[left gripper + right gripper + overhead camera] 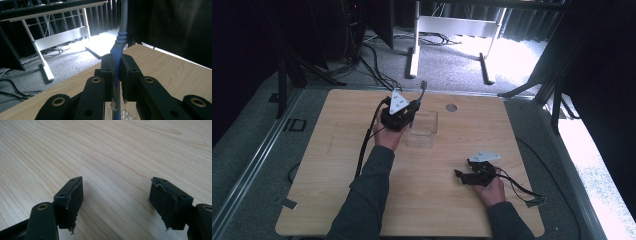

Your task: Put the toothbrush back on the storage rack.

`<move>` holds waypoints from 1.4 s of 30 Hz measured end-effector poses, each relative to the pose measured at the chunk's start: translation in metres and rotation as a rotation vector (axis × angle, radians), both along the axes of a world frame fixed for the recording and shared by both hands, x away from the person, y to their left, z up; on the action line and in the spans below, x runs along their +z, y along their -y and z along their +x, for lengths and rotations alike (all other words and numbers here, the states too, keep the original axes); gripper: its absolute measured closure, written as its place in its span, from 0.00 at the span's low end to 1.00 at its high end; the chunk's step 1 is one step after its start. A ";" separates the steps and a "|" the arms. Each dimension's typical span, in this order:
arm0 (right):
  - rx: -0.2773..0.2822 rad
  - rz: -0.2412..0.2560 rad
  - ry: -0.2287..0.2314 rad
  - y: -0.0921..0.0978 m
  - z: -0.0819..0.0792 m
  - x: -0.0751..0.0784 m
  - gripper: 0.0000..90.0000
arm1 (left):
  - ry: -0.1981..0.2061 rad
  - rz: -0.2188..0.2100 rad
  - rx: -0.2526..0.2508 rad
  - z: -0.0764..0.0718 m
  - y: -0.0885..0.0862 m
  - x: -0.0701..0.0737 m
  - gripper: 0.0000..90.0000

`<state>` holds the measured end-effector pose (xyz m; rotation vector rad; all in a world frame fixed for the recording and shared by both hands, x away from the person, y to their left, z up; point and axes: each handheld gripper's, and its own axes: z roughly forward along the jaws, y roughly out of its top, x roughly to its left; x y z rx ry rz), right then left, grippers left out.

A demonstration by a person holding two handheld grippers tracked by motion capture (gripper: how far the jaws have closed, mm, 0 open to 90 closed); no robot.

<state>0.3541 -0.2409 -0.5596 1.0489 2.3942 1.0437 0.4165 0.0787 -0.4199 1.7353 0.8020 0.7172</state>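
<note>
A slim tool with a blue and grey handle [121, 37] stands nearly upright between the jaws of my left gripper [117, 63], which is shut on it. In the high view my left gripper [413, 111] holds this handle [423, 90] at the left edge of a clear plastic container [423, 129] on the wooden table [337, 165]. What the handle's lower end looks like is hidden. My right gripper [460, 175] rests low over the table's front right, and its jaws [116, 192] stand wide open with only bare wood between them.
A small round grey grommet [451, 107] sits in the tabletop behind the container. Beyond the table's far edge are a white desk frame [452, 25], cables on grey carpet and dark curtains. A cable [522, 187] trails from my right gripper.
</note>
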 end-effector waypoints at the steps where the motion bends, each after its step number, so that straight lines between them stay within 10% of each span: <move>1: 0.000 0.000 0.000 0.000 0.000 0.000 0.30 | 0.000 0.000 0.001 0.001 0.000 -0.001 0.91; 23: 0.002 0.000 0.002 0.000 0.000 0.000 0.30 | -0.065 0.056 -0.001 0.017 0.004 -0.022 0.91; 42: 0.003 -0.002 0.001 0.000 0.000 0.000 0.30 | -0.140 0.187 -0.057 0.019 0.013 -0.041 0.90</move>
